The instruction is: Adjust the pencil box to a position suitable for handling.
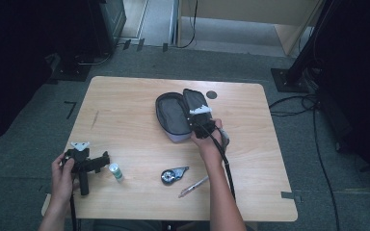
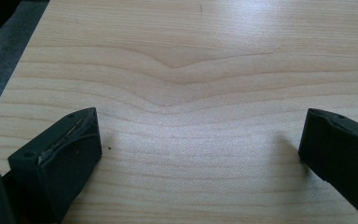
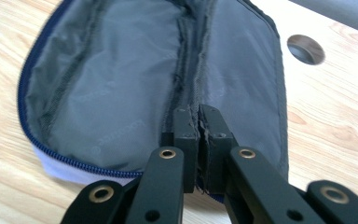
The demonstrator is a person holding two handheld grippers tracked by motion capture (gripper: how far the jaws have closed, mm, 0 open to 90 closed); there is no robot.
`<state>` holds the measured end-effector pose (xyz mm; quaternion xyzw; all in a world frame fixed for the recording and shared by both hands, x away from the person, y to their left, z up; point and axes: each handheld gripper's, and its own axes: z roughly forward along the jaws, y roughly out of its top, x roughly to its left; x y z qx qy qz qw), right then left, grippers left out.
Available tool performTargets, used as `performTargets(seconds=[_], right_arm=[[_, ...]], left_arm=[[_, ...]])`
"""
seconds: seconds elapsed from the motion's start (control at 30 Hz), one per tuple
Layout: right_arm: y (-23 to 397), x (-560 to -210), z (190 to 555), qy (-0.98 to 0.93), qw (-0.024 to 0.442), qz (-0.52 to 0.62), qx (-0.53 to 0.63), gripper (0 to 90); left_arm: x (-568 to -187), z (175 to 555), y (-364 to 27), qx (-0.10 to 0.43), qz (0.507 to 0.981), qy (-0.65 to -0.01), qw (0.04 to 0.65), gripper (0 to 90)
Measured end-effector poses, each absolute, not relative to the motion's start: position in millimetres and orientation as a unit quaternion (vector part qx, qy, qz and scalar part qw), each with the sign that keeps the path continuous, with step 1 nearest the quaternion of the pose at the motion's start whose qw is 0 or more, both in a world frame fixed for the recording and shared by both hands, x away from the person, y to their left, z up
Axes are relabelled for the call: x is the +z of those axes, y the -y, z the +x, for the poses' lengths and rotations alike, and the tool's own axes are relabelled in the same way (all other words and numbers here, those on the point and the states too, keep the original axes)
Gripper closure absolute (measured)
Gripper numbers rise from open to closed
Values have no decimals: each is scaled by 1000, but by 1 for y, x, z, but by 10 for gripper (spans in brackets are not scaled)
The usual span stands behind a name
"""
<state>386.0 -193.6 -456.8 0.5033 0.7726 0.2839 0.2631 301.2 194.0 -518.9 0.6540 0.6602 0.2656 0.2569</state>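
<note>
Seemingly mid-packing: the right gripper (image 3: pixel 199 135), jaws pressed together, sits over the open pencil case (image 3: pixel 121 84) (gripping nothing I can confirm), while the left gripper (image 2: pixel 198 144), jaws wide and empty, must next reach the glue stick (image 1: pixel 116 172).

A pale wooden worktop (image 1: pixel 125 101) is seen, with a round hole (image 1: pixel 212 95) near its far edge. An opened grey pouch (image 1: pixel 171 115) is laid at centre. Along the near side a small green-capped tube (image 1: pixel 116 172), a tape dispenser (image 1: pixel 172 174) and a pen (image 1: pixel 193 186) are spread apart.
</note>
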Motion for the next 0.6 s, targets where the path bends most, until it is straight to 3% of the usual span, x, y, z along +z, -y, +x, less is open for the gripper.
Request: performTargets(seconds=[0.2, 0.23, 0.3, 0.37, 0.43, 0.57, 0.6], right_arm=[[209, -461, 387, -757, 275, 522, 281, 851], [214, -461, 387, -743, 281, 539, 281, 774], [216, -460, 386, -738, 275, 546, 286, 720], [215, -459, 384, -731, 276, 555, 287, 612], [214, -457, 381, -708, 283, 581, 287, 393], [219, -457, 379, -651, 280, 652, 269, 149], [218, -458, 379, -648, 269, 662, 264, 127]], left_arm=[[-519, 301, -194, 265, 654, -660, 257, 0], [-519, 301, -194, 265, 654, -660, 257, 0], [-519, 301, -194, 265, 654, -660, 257, 0], [-519, 301, -194, 266, 653, -661, 258, 0], [-519, 301, -194, 266, 653, -661, 258, 0], [-519, 301, -194, 266, 654, -660, 257, 0], [-519, 301, -194, 266, 654, -661, 257, 0]])
